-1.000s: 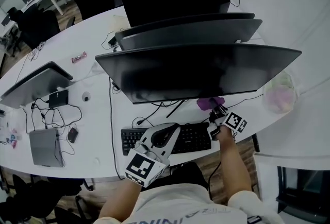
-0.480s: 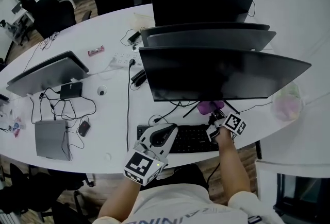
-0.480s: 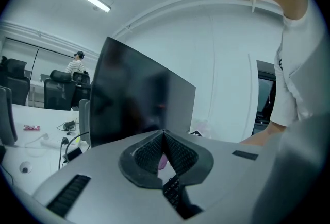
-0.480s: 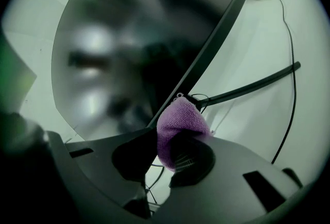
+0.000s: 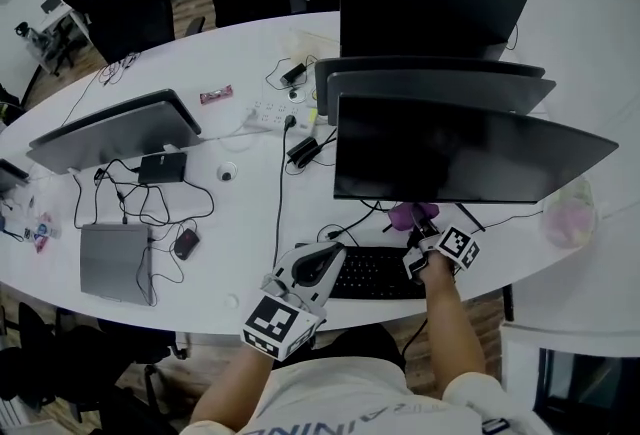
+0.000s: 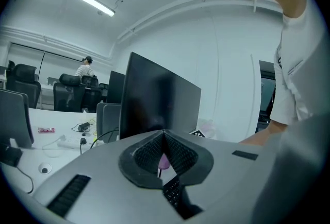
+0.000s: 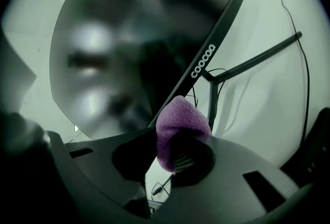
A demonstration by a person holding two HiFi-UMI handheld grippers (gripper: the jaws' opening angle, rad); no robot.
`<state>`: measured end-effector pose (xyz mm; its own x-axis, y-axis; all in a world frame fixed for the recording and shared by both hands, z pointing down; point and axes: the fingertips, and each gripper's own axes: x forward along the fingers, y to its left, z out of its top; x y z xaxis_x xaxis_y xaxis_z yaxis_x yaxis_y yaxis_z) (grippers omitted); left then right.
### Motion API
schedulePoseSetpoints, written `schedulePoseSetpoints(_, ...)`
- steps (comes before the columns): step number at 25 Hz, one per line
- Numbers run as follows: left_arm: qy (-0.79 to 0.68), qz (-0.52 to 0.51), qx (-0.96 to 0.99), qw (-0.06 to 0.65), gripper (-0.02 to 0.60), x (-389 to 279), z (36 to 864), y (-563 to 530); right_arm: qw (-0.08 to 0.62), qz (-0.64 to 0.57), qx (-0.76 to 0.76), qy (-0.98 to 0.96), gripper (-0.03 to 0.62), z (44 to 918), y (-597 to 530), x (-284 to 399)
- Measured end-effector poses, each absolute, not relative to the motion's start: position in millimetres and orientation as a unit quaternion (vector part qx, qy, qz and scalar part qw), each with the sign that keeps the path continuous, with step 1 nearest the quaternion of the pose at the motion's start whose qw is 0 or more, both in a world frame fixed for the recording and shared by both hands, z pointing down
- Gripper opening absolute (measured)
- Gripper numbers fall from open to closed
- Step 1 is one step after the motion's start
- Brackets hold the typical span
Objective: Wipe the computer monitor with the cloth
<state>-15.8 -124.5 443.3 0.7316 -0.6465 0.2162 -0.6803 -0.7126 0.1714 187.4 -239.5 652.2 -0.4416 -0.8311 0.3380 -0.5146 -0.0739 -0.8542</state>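
Observation:
A wide black monitor [image 5: 470, 155] stands nearest me on the white desk [image 5: 240, 213]; its dark screen [image 7: 139, 48] fills the right gripper view. My right gripper [image 5: 425, 228] is shut on a purple cloth [image 7: 180, 125], held just under the monitor's lower edge [image 7: 203, 61], by the stand. The cloth [image 5: 405, 216] shows as a purple wad below the screen in the head view. My left gripper [image 5: 318, 265] hovers over the keyboard's left end, jaws closed with nothing between them.
A black keyboard [image 5: 375, 273] lies under the monitor. Two more monitors [image 5: 430, 8] stand behind it, another monitor [image 5: 110, 128] at the left. Cables, a power strip [image 5: 268, 110], a grey laptop [image 5: 115, 263] and office chairs [image 5: 140, 18] are further left and behind.
My head view has swung so the desk and monitors sit further right. The right gripper with the cloth stays under the monitor's lower edge; the left gripper stays over the keyboard.

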Motion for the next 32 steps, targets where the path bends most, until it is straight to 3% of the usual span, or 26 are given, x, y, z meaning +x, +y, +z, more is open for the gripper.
schedulePoseSetpoints(32, -0.460, 0.048, 0.880, 0.103, 0.005, -168.9, 426.1, -89.9, 0.140, -0.564, -0.423, 0.696, 0.055, 646.9, -242.0, -6.9)
